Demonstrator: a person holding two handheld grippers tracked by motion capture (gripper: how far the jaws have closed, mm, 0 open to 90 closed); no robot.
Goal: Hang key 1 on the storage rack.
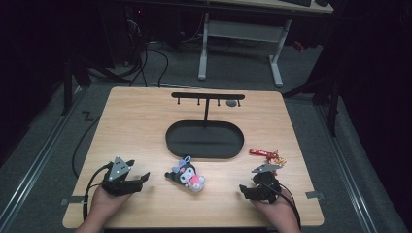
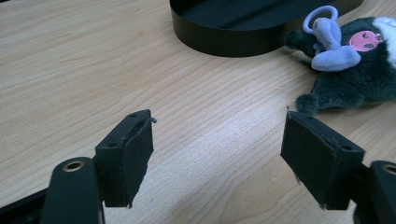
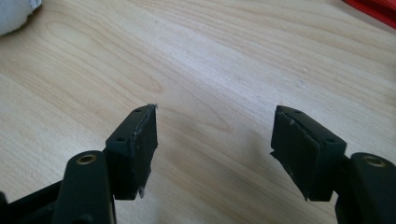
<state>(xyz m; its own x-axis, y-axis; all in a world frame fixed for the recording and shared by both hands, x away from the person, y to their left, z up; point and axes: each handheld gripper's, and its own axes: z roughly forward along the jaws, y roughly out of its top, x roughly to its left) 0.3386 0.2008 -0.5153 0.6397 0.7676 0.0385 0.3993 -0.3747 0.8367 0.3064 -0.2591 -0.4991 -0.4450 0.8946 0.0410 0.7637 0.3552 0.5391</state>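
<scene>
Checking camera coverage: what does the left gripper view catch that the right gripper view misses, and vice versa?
Left gripper view: the black oval tray and most of the dark plush toy with its lilac bow, lying past the open left gripper. Right gripper view: a red wrapper at the top right corner and a pale edge at the top left, past the open right gripper. Both: the wooden table, bare between the jaws.

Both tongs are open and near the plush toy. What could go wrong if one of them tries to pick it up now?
The plush toy is soft and lies on its side, so the left tongs might pinch only an ear or the lilac loop and let it dangle or slip. It also lies close to the black oval tray; a push could shove it against the wall. The right tongs sit near a red keychain and could knock it.
</scene>
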